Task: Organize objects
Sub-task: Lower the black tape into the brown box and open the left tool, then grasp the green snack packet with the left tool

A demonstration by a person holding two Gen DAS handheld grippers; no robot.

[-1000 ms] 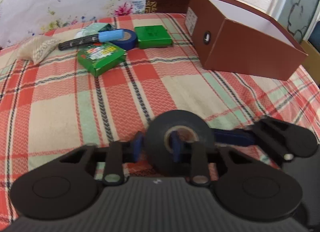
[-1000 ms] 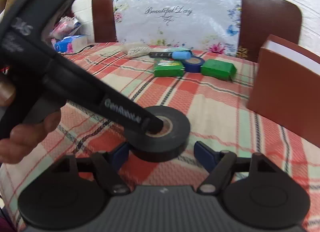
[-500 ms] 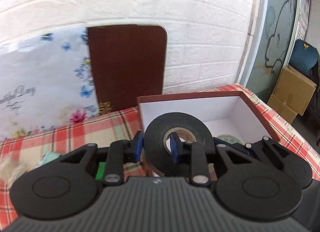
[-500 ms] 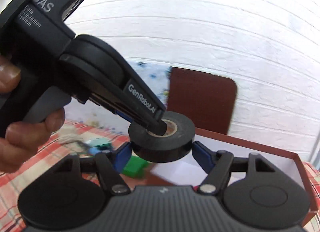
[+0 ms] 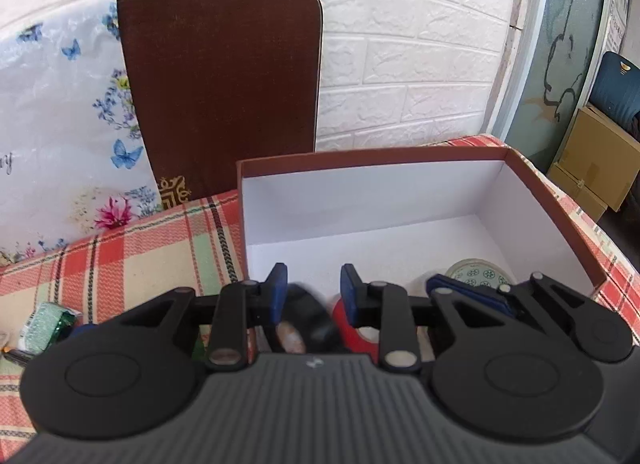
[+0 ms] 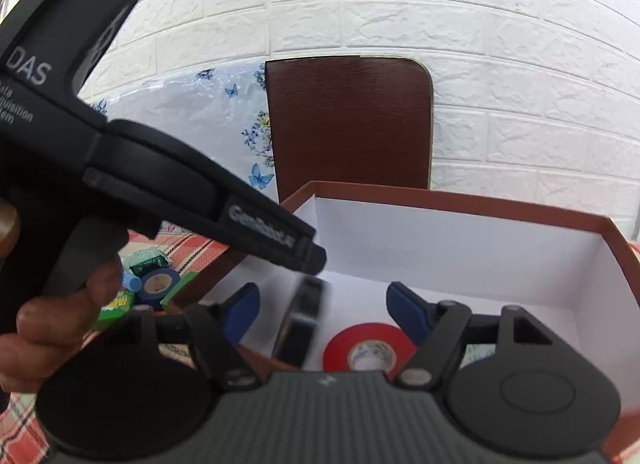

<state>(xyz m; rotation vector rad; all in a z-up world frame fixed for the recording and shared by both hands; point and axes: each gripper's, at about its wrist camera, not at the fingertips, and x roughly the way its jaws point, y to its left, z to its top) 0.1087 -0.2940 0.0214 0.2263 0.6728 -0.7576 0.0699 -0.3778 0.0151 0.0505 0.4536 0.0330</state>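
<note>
White brick wall and a plaid cloth frame the brown box, which sits directly ahead of both grippers. Left gripper is released, fingers apart, and the black tape roll is blurred, on edge, just below and between its tips, apparently dropping into the box. Right gripper is also spread and empty. A red tape roll lies flat beside it.
</note>
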